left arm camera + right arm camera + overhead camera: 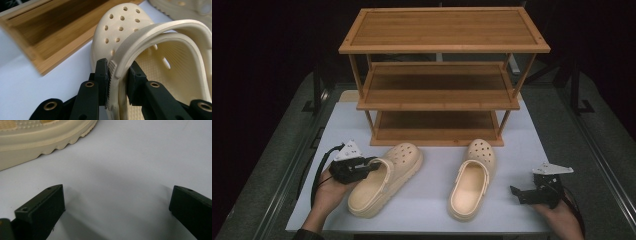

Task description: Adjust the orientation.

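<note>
Left hand-held gripper [371, 165] is pinching the heel-side rim of the left clog [387, 177]; in the left gripper view its pads [103, 75] sit on both sides of the wall w/ the heel strap [160, 31] arching just above. Jaws pressed onto the rim, not spread.

Landmark = the wooden shoe rack [439, 75] at the back of the bench [432, 220]. Left clog lies in front of the rack's left half, toe pointing toward the rack & slightly right, heel toward the person. So the long axis runs roughly from the gripper to the rack's bottom shelf [437, 127]; the grip is at the near end, toe leads. My read: next move is lift & slide it toe-first onto a shelf, approx along that axis.

Right hand-held gripper [518, 192] rests in front of the rack's right end, jaws spread wide w/ nothing between. Right clog [472, 177] lies just left of it, in front of the rack's right half, toe also toward the rack; right hand is the nearer one for it.
</note>
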`<state>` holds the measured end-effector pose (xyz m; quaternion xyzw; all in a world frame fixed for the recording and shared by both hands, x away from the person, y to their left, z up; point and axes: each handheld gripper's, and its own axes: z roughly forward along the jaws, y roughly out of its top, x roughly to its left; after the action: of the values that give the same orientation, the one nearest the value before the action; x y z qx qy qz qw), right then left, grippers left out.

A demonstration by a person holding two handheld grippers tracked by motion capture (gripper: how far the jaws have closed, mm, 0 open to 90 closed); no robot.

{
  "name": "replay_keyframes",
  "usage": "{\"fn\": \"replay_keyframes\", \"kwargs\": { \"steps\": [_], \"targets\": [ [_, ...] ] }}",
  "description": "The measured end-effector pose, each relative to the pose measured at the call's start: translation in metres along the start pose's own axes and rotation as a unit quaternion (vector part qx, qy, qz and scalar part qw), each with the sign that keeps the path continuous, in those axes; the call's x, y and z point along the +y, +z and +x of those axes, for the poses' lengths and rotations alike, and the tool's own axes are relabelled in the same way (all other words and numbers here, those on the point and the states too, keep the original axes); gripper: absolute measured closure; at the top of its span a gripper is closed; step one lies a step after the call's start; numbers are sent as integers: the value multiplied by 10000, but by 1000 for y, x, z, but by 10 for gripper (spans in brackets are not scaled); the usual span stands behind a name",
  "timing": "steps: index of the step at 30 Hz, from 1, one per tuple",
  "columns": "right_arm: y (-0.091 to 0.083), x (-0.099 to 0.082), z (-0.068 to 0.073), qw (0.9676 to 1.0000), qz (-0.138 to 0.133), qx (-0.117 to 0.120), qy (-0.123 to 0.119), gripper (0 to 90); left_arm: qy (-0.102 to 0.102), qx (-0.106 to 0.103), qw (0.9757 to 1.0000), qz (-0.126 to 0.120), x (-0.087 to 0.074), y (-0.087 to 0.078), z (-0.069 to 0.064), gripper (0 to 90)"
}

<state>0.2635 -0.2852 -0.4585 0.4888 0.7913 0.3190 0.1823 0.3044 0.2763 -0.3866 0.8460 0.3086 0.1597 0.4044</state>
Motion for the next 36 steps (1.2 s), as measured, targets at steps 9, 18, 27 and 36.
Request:
{"fn": "replay_keyframes", "kwargs": {
  "steps": [9,18,27,36],
  "targets": [
    [0,0,0,10000,0,1,0,0,-263,320,9991,101,-13,-8,19,736],
    [0,0,0,10000,-5,3,-4,0,-294,235,9993,51,-15,-5,15,696],
    [0,0,0,10000,-7,2,-5,0,-555,26,9984,-89,-18,-10,19,548],
    [0,0,0,10000,-6,3,-4,0,-672,88,9975,-202,-28,-34,25,434]
  ]
}}
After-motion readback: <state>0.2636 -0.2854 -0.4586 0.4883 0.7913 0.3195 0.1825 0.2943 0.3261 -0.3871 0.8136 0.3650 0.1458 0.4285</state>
